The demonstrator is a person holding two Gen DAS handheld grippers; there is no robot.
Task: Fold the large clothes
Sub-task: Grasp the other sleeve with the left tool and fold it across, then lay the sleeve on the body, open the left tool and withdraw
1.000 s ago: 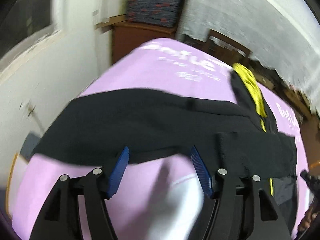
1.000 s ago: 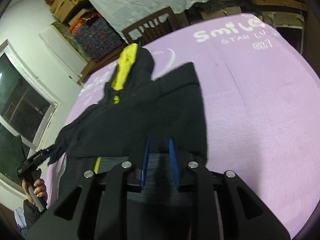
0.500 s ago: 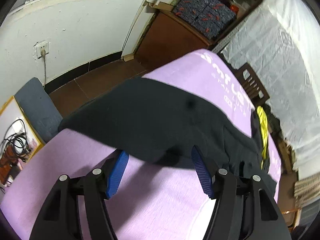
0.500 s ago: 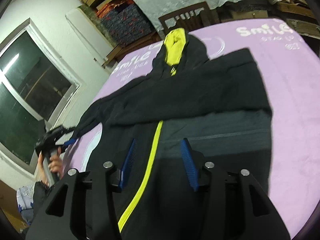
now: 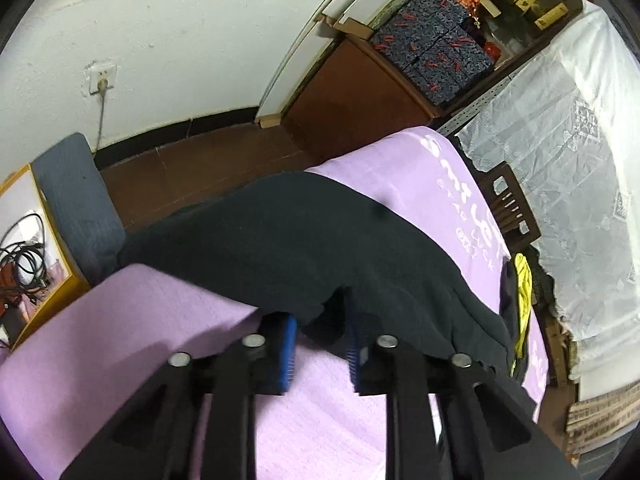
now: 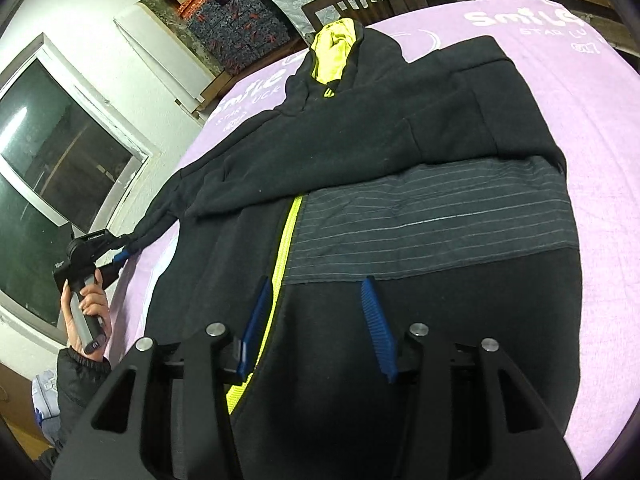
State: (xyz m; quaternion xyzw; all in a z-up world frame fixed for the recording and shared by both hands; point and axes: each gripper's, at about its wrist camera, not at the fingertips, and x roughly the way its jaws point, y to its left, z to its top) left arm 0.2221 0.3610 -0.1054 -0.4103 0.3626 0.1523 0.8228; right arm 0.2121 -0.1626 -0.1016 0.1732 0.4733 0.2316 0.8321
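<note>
Purple blanket [image 6: 592, 128] over the table. Black hoodie [image 6: 360, 128] lies flat on it, hood away, yellow zipper [image 6: 286, 236] running toward the right gripper [image 6: 316, 320] — its jaws part open above the hem, nothing held. Left gripper [image 5: 320, 340] jaws have just been closing — clamped on the sleeve [image 5: 288, 240] end at the blanket's edge.

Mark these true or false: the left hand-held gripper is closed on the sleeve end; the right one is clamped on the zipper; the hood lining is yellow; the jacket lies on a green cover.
1. Left hand-held gripper closed on the sleeve end: true, its jaws have just been closing on the cuff.
2. Right hand-held gripper clamped on the zipper: false, it stands open above the jacket.
3. Hood lining yellow: true.
4. Green cover: false, the cover is purple.
</note>
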